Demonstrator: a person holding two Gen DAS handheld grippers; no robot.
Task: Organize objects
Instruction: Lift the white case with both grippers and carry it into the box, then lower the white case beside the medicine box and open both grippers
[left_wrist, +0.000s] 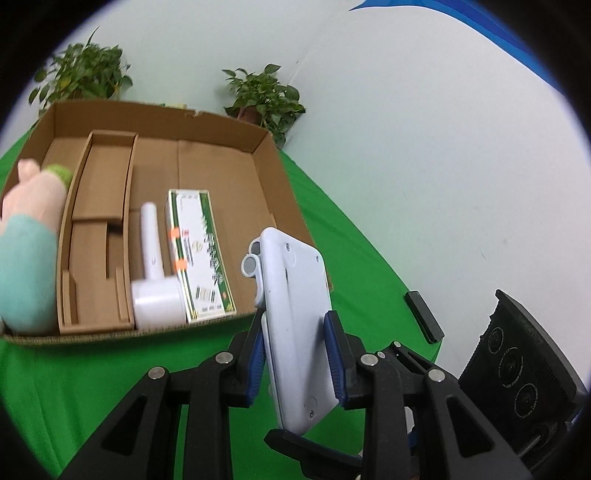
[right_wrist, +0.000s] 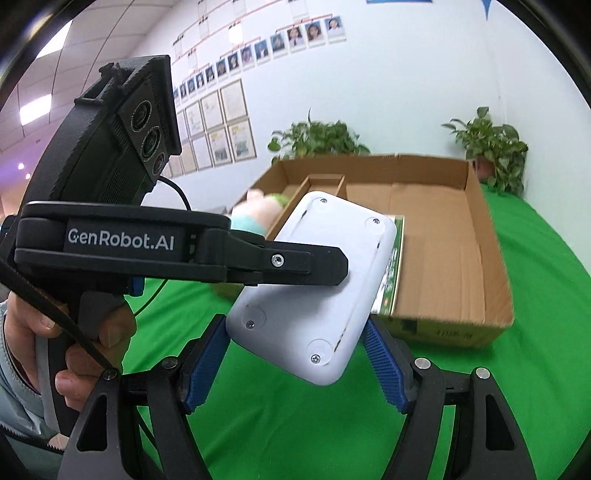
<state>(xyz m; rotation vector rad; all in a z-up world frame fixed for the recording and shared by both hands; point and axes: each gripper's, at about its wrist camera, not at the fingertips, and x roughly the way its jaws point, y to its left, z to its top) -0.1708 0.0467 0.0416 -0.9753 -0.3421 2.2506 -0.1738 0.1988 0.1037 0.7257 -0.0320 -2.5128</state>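
A white flat device with round feet and screws on its back hangs above the green tablecloth, in front of an open cardboard box. My left gripper is shut on its narrow edges with the blue pads. In the right wrist view the same device sits between the blue pads of my right gripper, which is shut on its wider sides. The left gripper's black finger lies across the device, with a hand on its handle.
The box holds a plush toy, a white hair-dryer-like item, a green-and-white carton and cardboard dividers. A small black block lies on the cloth to the right. Two potted plants stand behind the box.
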